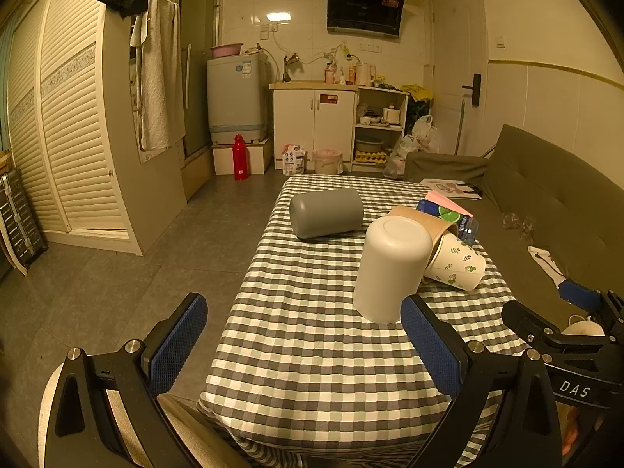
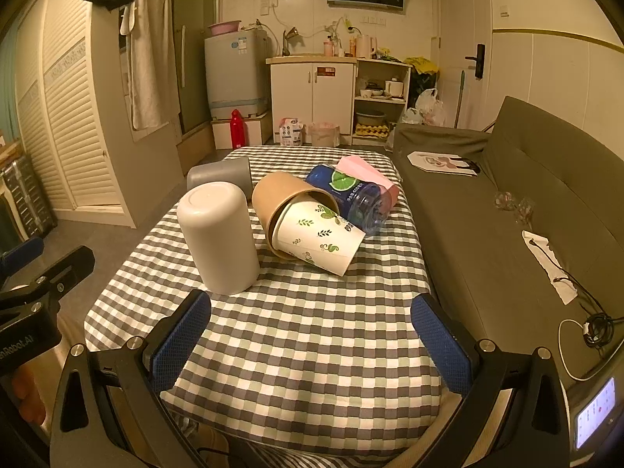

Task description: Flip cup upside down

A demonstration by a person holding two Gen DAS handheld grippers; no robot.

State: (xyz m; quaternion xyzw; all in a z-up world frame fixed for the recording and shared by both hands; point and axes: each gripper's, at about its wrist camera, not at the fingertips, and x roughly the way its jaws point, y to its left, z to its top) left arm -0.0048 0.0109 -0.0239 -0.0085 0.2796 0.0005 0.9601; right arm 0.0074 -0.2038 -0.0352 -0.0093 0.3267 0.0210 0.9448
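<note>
Centrally, a white cup (image 1: pixel 392 269) (image 2: pixel 218 238) stands upside down on the checked cloth of the table (image 1: pixel 312 351) (image 2: pixel 304 331), its closed base uppermost and its rim on the cloth. Neither gripper touches it. Left gripper (image 1: pixel 304 345): jaws wide apart, empty, blue pads (image 1: pixel 177 345) facing each other over the near edge of the table; the right pad's tip overlaps the cup's lower edge in the left wrist view, and contact cannot be told from that view. Right gripper (image 2: pixel 310 341): jaws likewise wide apart and empty, the cup just beyond its left pad (image 2: pixel 179 341) and clear of it. Behind the white cup, a grey cup (image 1: pixel 325 213) (image 2: pixel 220 175) lies on its side, base toward the camera. Beside the white cup, a brown paper cup (image 1: pixel 423 222) (image 2: pixel 284 201) lies tipped with a leaf-printed paper cup (image 1: pixel 456 267) (image 2: pixel 318 234) nested in its mouth; the printed cup's open end points toward the near right. Behind these lie a blue bottle (image 1: pixel 448 216) (image 2: pixel 351 195) with a lime label and a pink packet (image 1: pixel 448 202) (image 2: pixel 366 173). A green sofa (image 1: pixel 546 202) (image 2: pixel 507 214) runs along the right side of the table. Each view catches part of the other gripper's black frame at its edge
</note>
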